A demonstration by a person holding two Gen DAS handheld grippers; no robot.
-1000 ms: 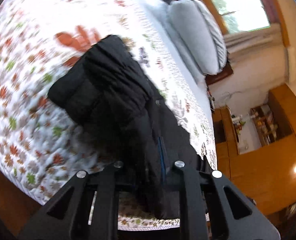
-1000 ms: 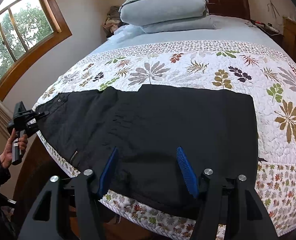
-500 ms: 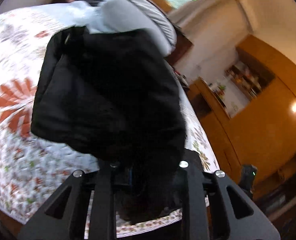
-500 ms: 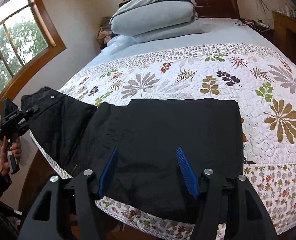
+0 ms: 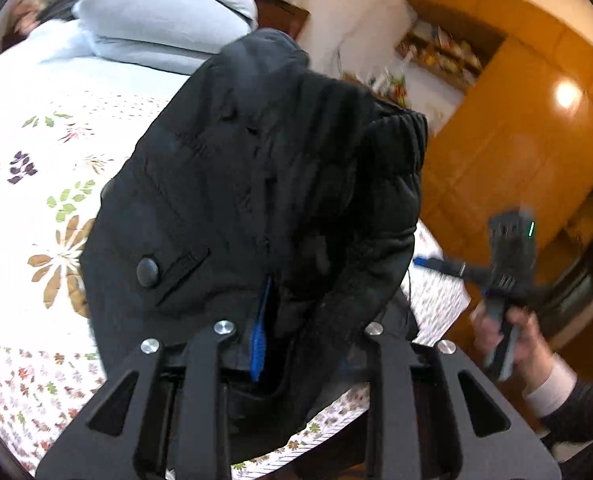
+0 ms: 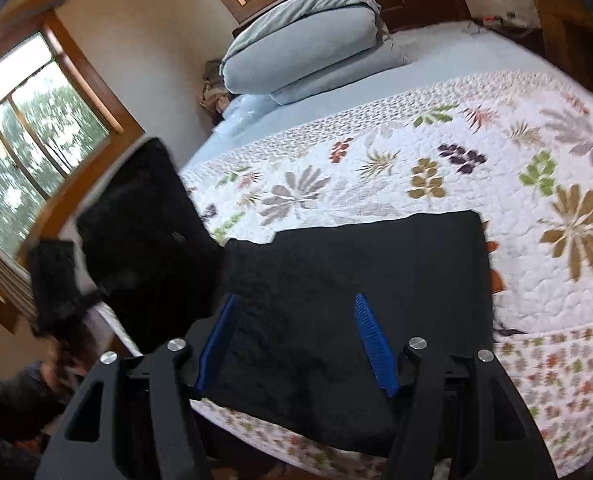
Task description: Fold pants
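Note:
Black pants (image 6: pixel 356 280) lie on the leaf-print quilt (image 6: pixel 496 152) near the bed's front edge. My left gripper (image 5: pixel 280 320) is shut on the waistband end of the pants (image 5: pixel 256 184), lifted off the bed and draped over its fingers; a button shows on that end. In the right wrist view this raised end (image 6: pixel 144 232) hangs at the left, with the left gripper (image 6: pixel 56 280) blurred behind it. My right gripper (image 6: pixel 296 336) is open, its blue pads just above the flat part of the pants. It appears blurred in the left wrist view (image 5: pixel 508 256).
Grey pillows (image 6: pixel 304 40) are stacked at the head of the bed, before a dark headboard. Windows (image 6: pixel 28 128) are on the left wall. A wooden cabinet (image 5: pixel 516 120) and cluttered shelves stand at the bed's other side.
My left gripper has lifted the waistband end off the bed and carried it over toward the other end. My right gripper has stayed open over the pants, tilting a little.

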